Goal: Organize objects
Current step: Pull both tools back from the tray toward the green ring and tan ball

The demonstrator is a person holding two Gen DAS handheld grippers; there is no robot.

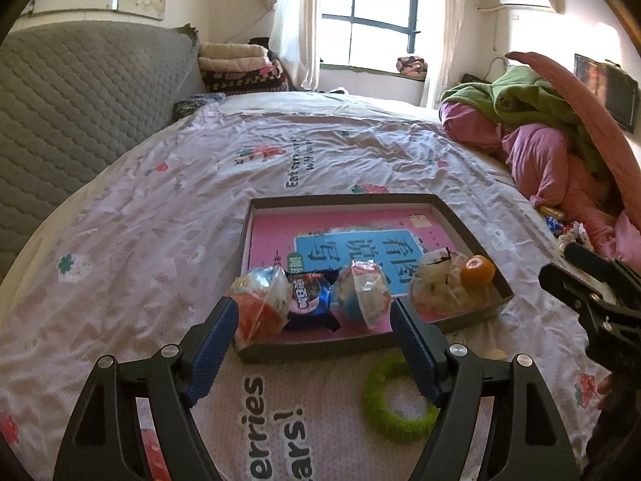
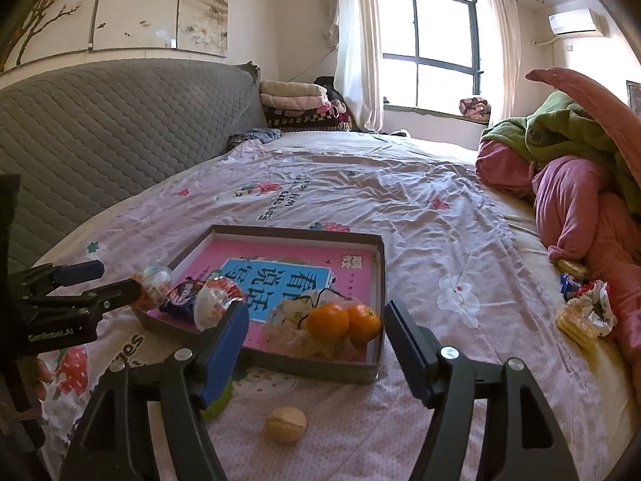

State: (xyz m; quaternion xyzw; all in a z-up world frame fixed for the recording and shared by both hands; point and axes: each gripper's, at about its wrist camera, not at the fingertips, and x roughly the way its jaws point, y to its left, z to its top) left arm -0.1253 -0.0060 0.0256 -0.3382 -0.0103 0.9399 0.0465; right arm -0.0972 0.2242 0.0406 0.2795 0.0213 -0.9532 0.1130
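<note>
Both the left gripper (image 1: 312, 316) and right gripper (image 2: 314, 330) hover empty, fingers spread, so next seems fetching the pale peeled fruit (image 2: 285, 423) into the shallow grey cardboard tray (image 2: 320, 368).

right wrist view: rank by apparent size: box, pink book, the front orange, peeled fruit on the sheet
1. box
2. pink book
3. front orange and peeled fruit: look alike; the fruit is nearer the camera, so unranked.

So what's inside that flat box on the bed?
Inside the box lies a pink book, with two oranges, a thin plastic bag, a dark snack packet and round wrapped treats on top. The book's near edge is covered.
</note>
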